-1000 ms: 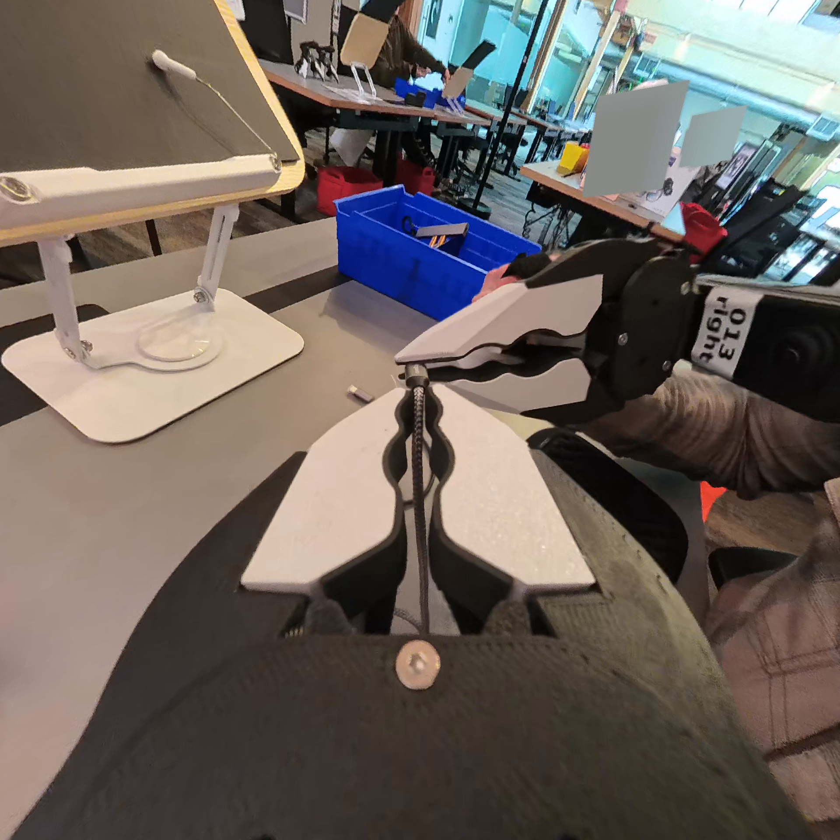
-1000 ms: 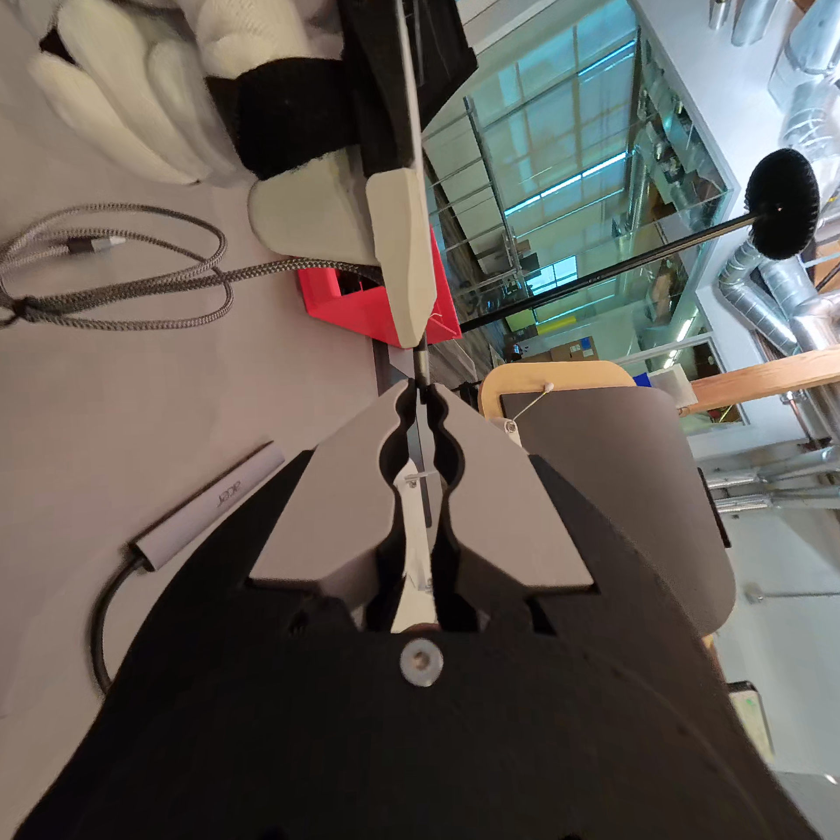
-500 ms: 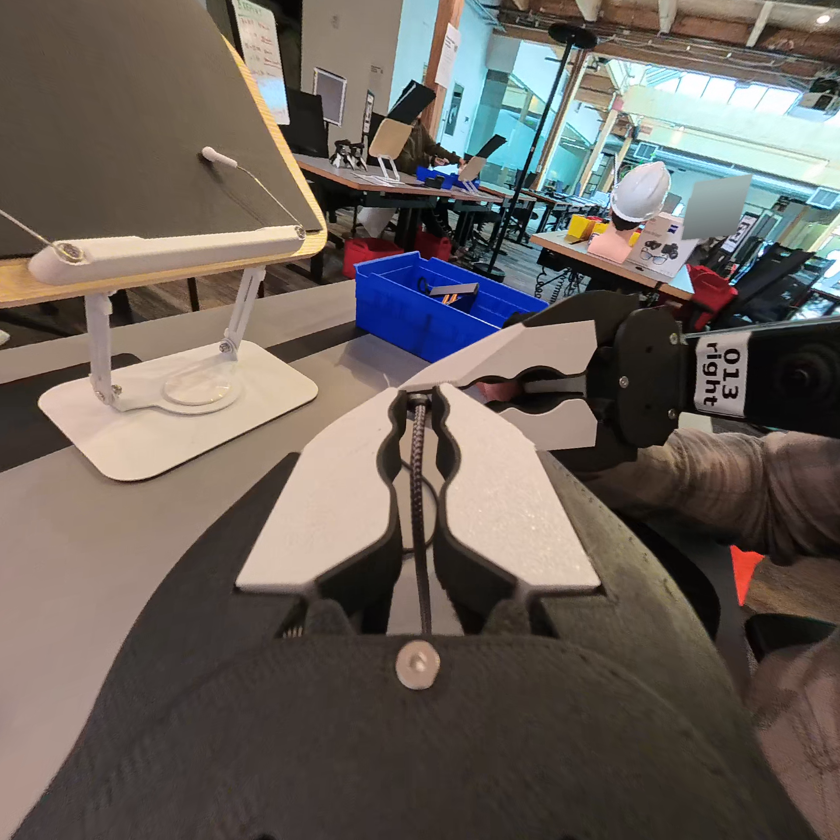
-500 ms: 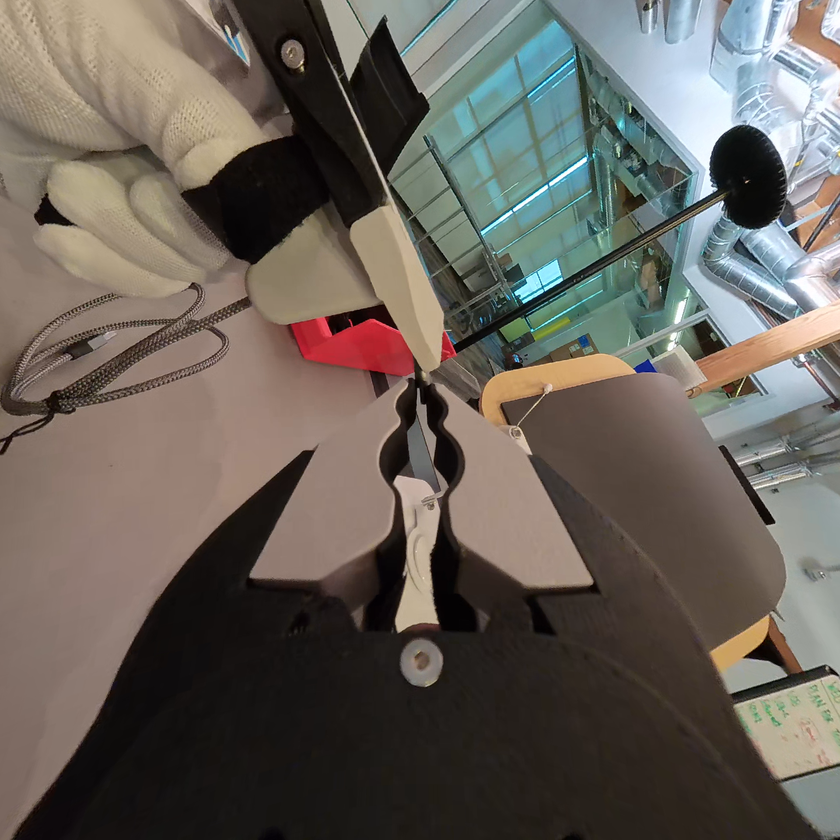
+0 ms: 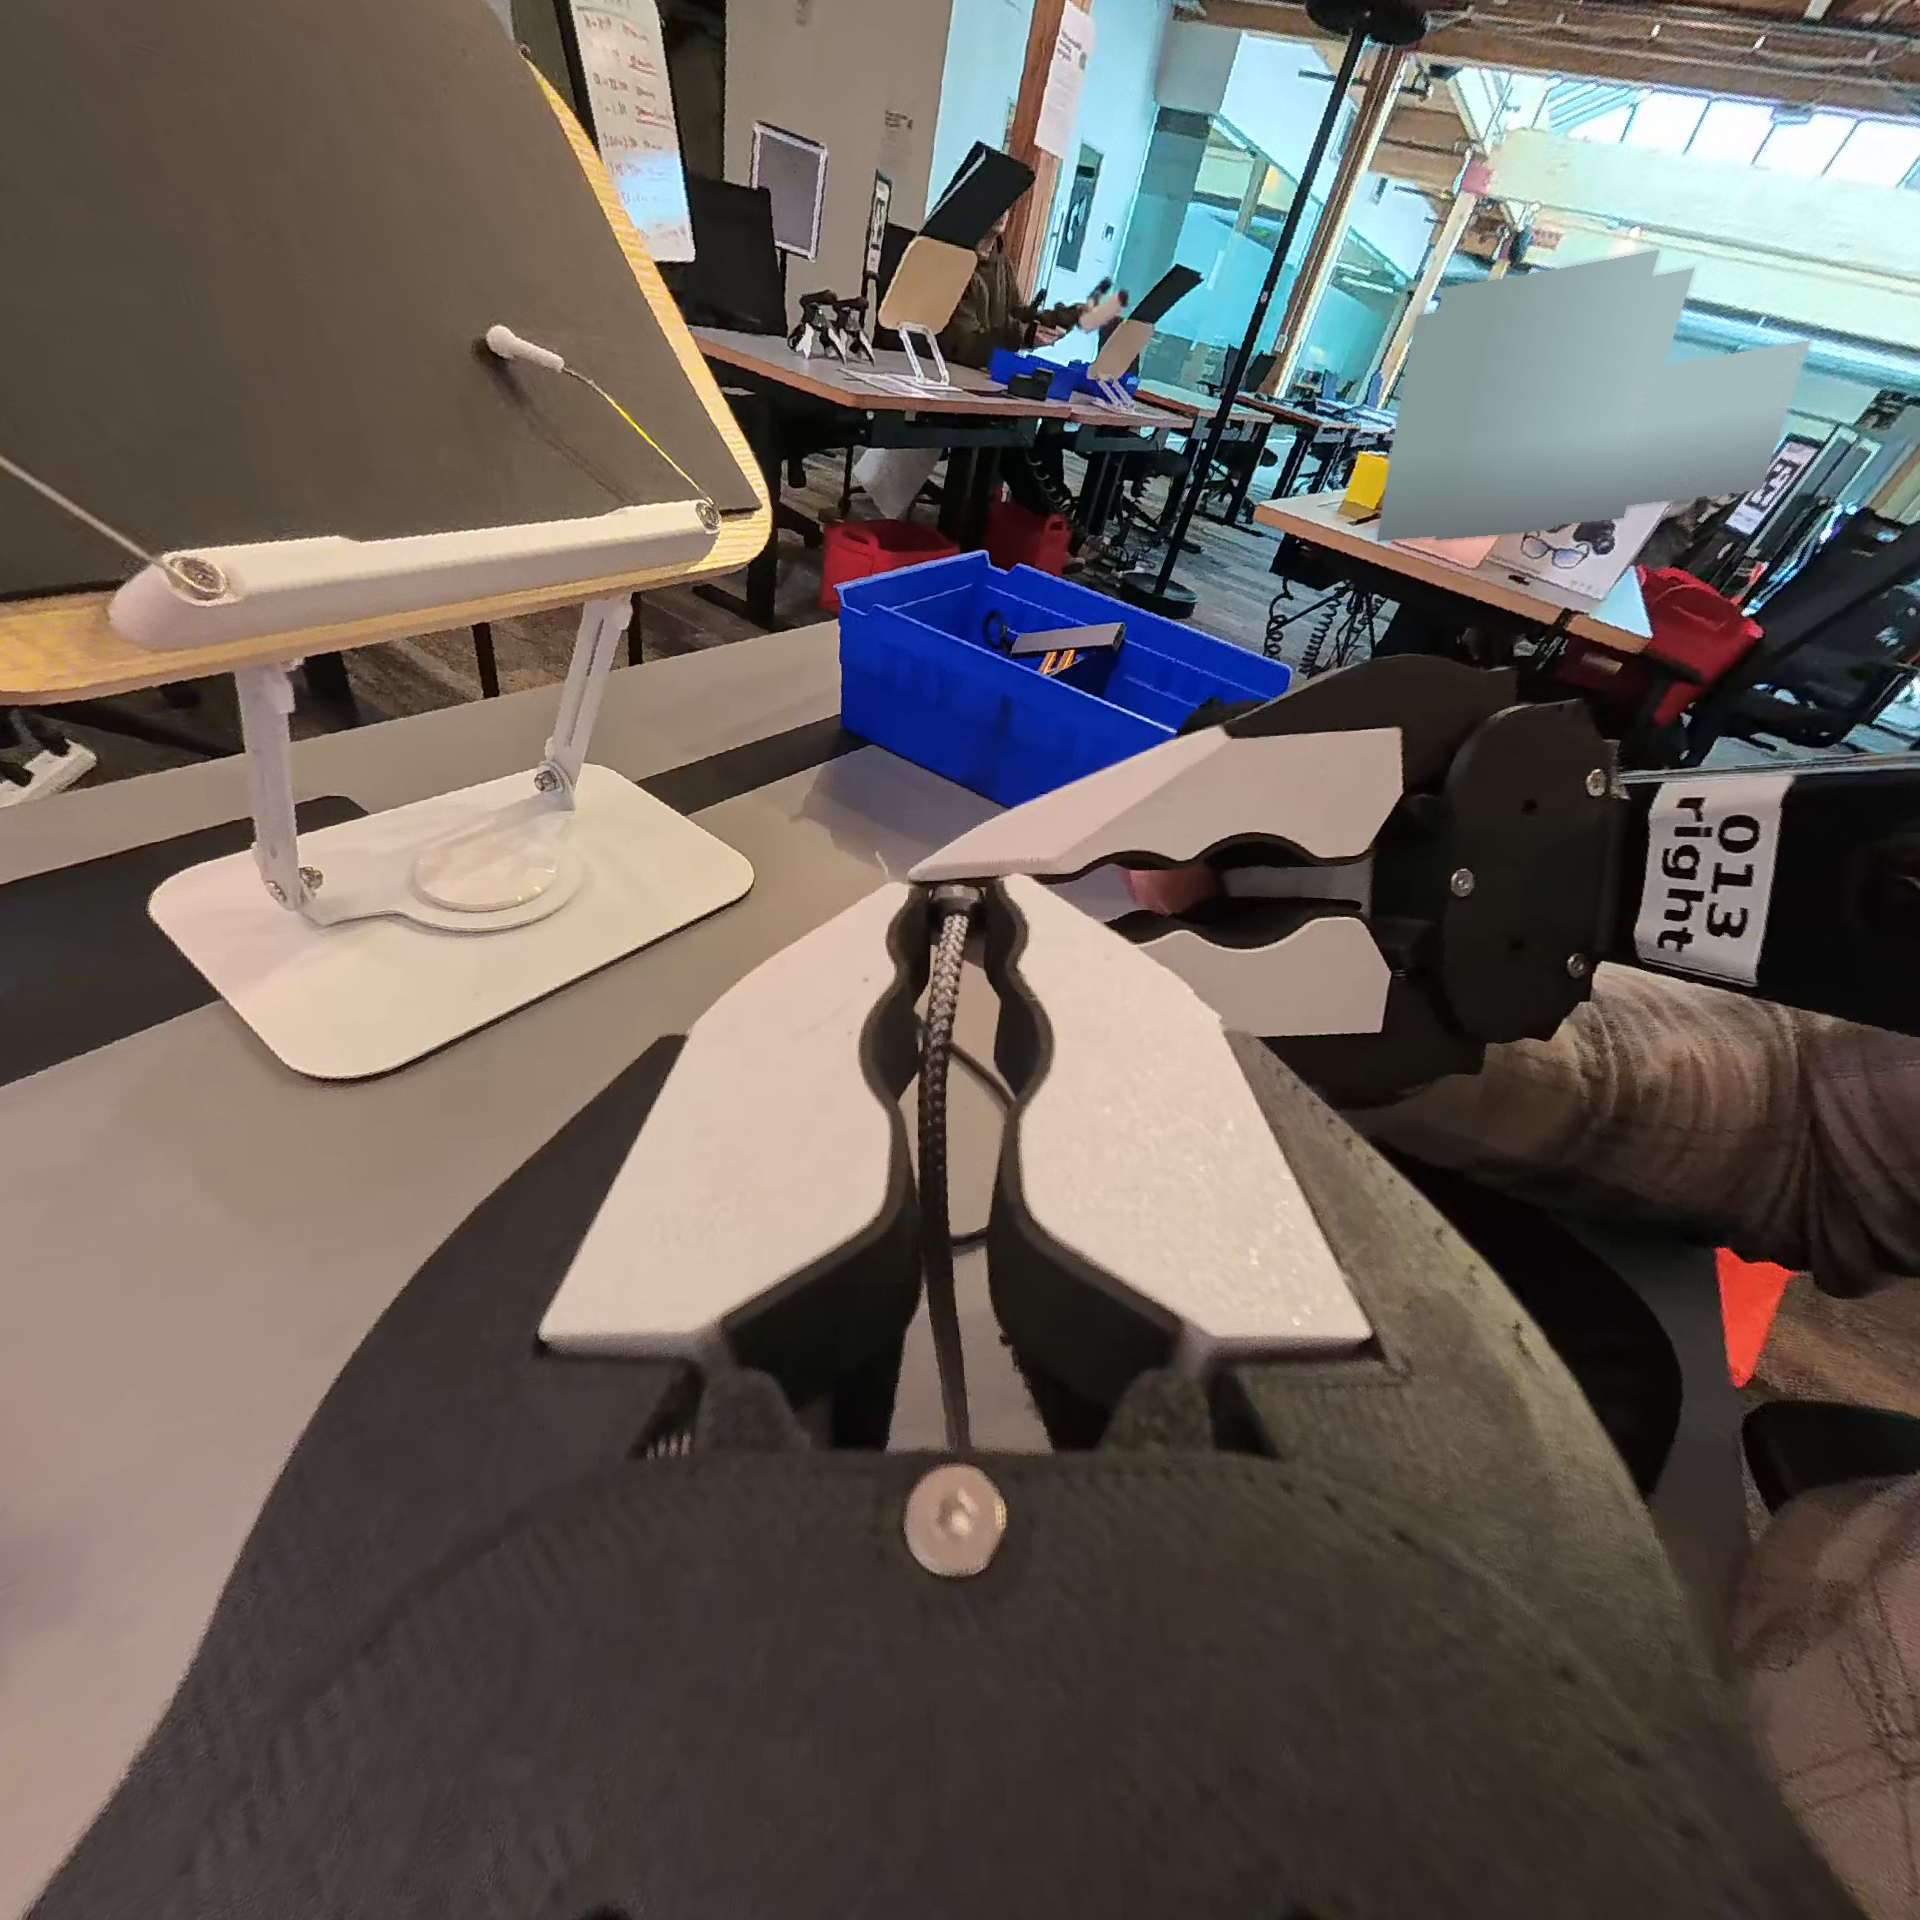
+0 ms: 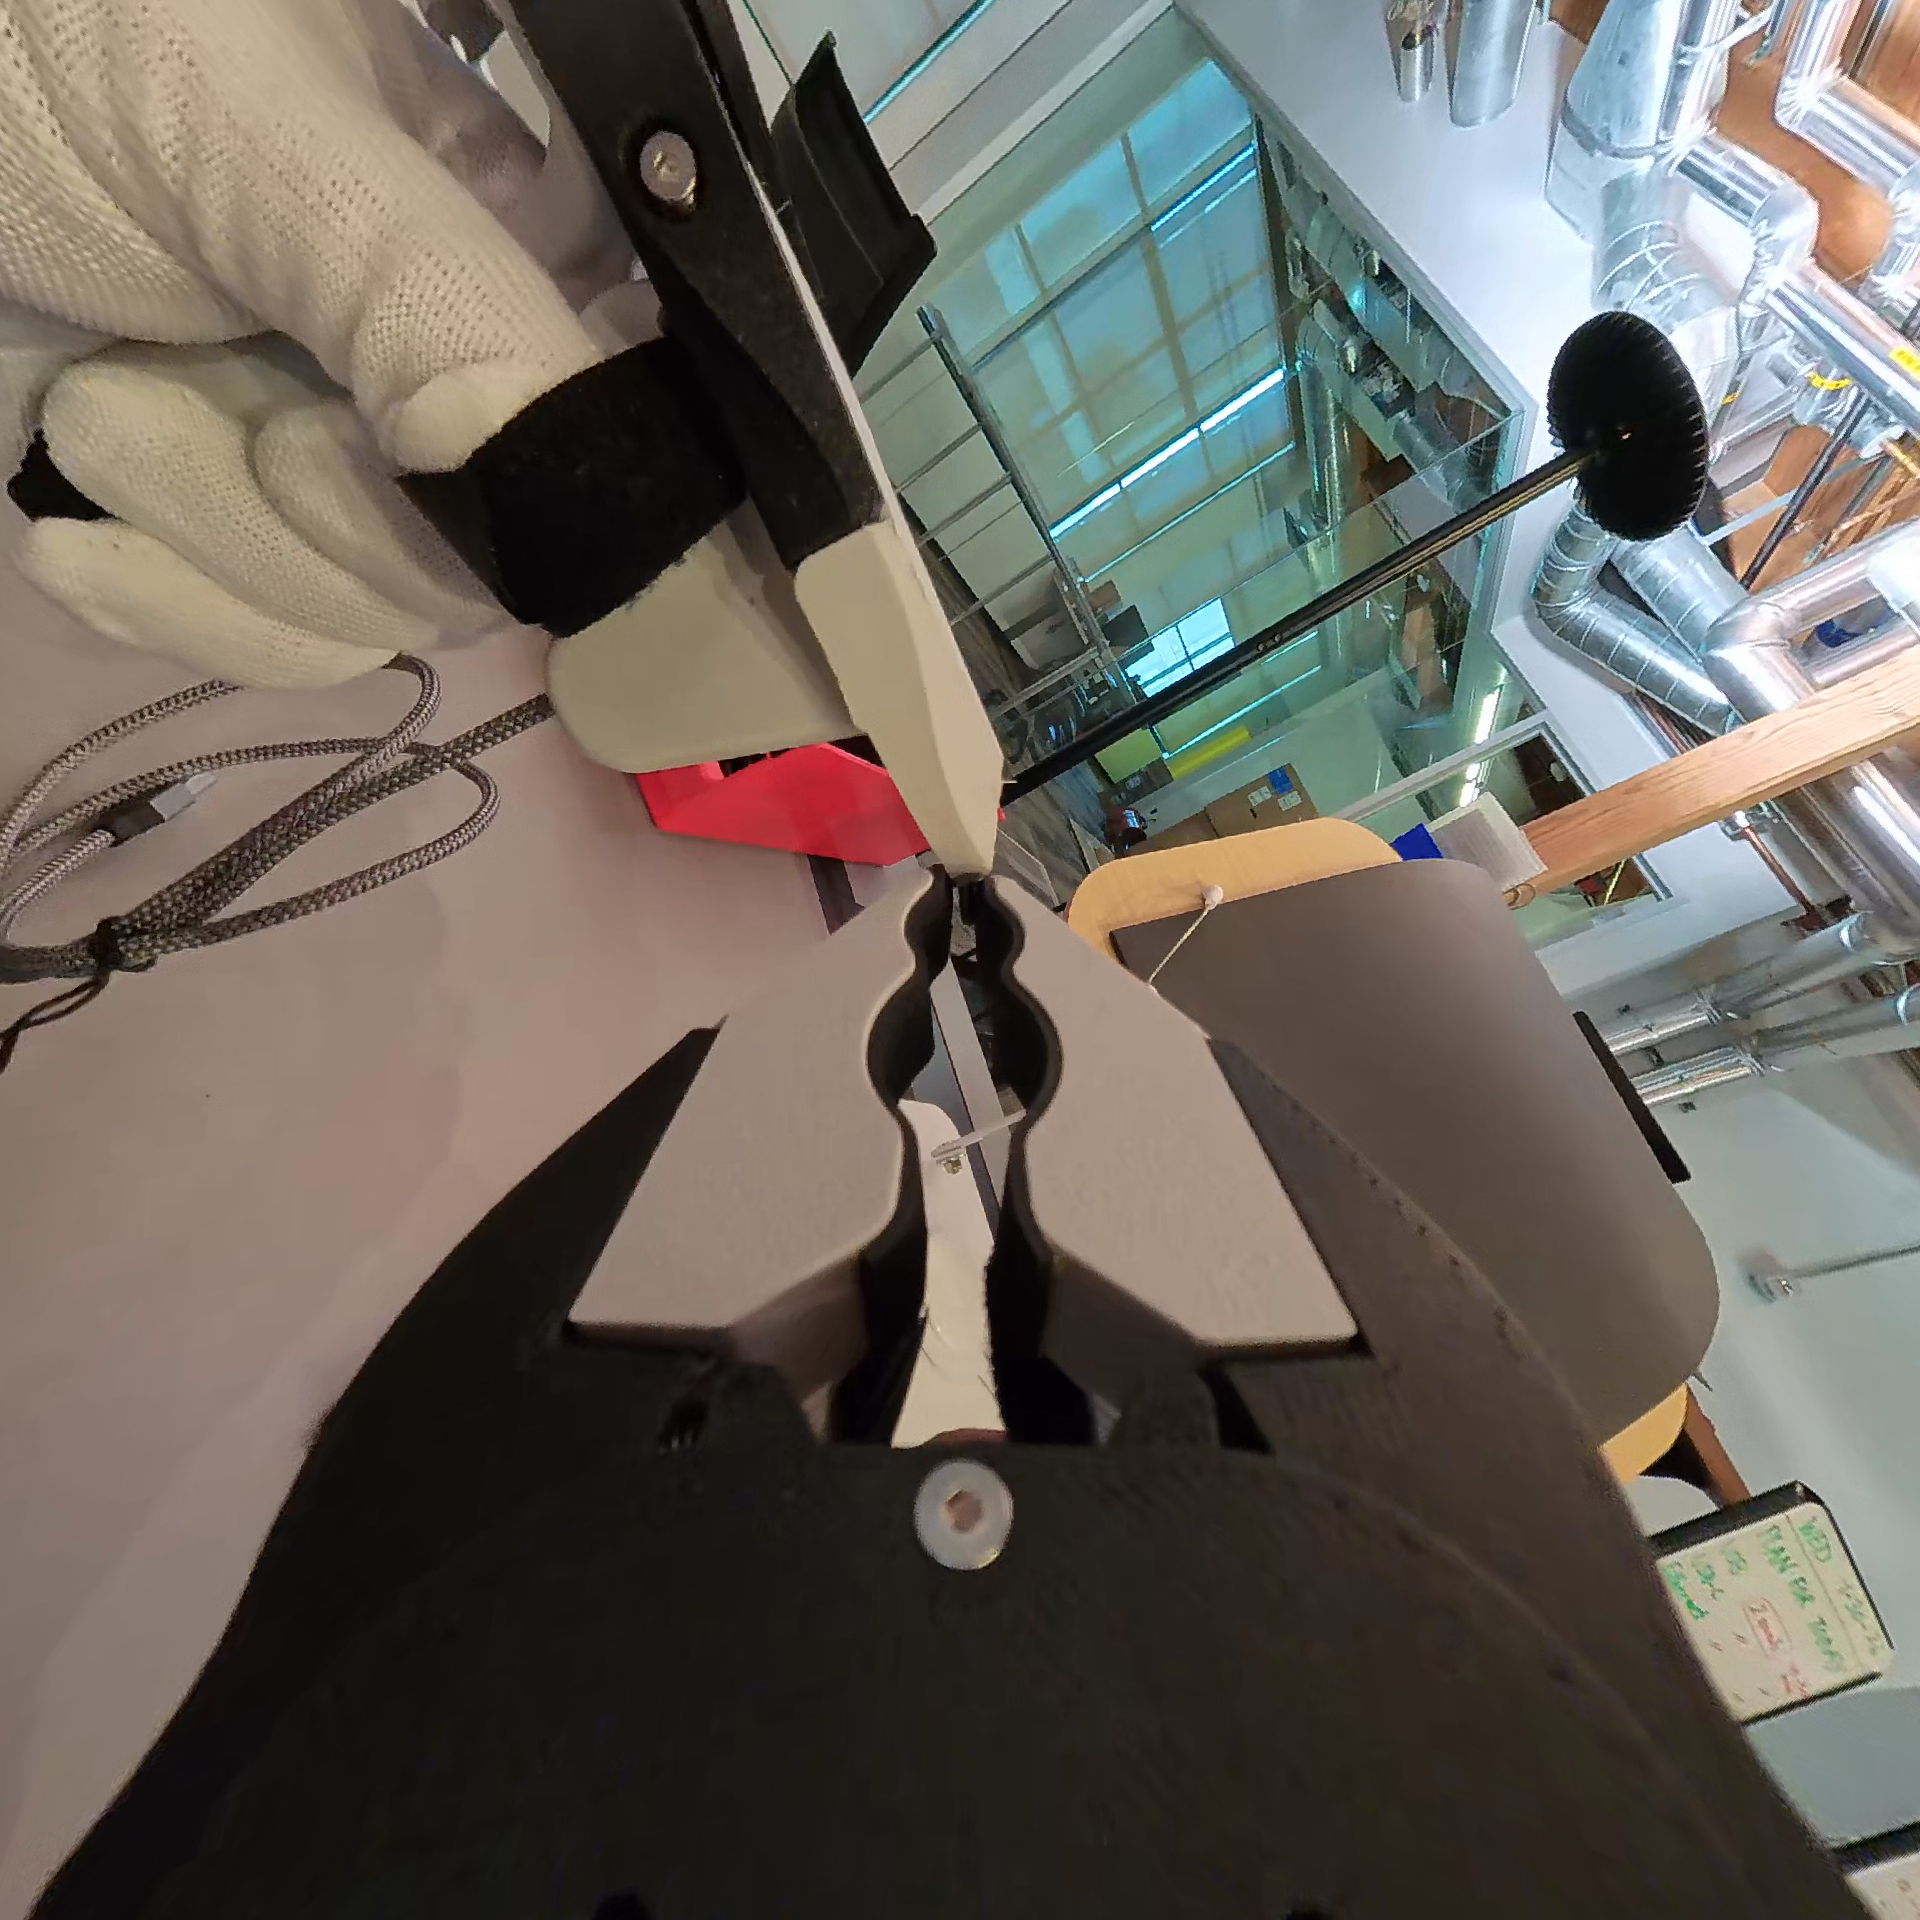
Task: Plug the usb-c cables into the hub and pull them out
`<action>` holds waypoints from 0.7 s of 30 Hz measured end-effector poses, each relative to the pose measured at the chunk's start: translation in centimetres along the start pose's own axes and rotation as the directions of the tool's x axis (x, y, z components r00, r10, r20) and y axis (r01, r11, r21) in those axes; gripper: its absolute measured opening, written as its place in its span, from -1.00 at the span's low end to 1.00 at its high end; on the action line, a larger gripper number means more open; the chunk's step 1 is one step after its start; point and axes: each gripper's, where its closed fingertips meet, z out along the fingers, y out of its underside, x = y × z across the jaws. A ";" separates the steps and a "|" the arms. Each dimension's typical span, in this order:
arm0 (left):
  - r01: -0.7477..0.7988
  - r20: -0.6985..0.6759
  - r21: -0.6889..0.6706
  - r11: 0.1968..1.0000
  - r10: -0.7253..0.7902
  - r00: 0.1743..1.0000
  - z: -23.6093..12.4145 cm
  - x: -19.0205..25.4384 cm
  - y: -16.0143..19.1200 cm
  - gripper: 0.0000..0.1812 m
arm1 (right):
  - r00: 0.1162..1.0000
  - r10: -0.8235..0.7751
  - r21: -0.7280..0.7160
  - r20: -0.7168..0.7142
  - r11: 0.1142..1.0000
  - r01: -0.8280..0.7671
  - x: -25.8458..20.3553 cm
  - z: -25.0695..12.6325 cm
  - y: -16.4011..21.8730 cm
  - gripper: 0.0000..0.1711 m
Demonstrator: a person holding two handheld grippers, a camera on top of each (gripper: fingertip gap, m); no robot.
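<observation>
Left tongs point(image 5: 954, 902) pinch braided cable point(image 5: 940, 1039); right tongs point(image 6: 961, 891) clamped

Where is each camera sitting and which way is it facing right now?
Left wrist view: on the left tongs, looking across the grey table toward the blue bin and tilted stand; a sleeved arm shows.
Right wrist view: on the right tongs, rolled sideways, facing the left tongs' tip; a white-gloved hand shows.
Shared: the braided cable, pinched by the left tongs, both tongs meeting tip to tip, and the stand.
</observation>
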 end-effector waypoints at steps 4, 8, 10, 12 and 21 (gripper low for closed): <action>-0.023 0.028 -0.003 1.000 0.023 0.999 -0.5 -0.7 -0.3 -0.89 | 0.999 0.041 -0.004 0.031 0.999 -0.041 0.1 0.3 0.1 -0.90; -0.078 0.108 -0.006 0.997 0.078 0.991 -2.0 -3.5 -1.6 -0.89 | 0.986 0.157 -0.066 0.053 0.986 -0.154 1.2 -0.4 2.0 -0.75; -0.095 0.126 -0.015 0.995 0.096 0.987 -2.6 -4.7 -2.2 -0.89 | 0.959 0.268 -0.148 0.097 0.956 -0.252 0.5 -0.8 3.8 -0.57; -0.114 0.141 -0.022 0.993 0.116 0.983 -2.8 -5.8 -2.7 -0.89 | 0.898 0.405 -0.236 0.174 0.902 -0.361 -1.5 -1.3 5.4 -0.55; -0.219 0.140 -0.043 0.975 0.223 0.965 0.6 -8.8 -5.1 -0.89 | 0.629 0.754 -0.670 0.190 0.568 -0.478 -11.2 -2.0 12.0 -0.53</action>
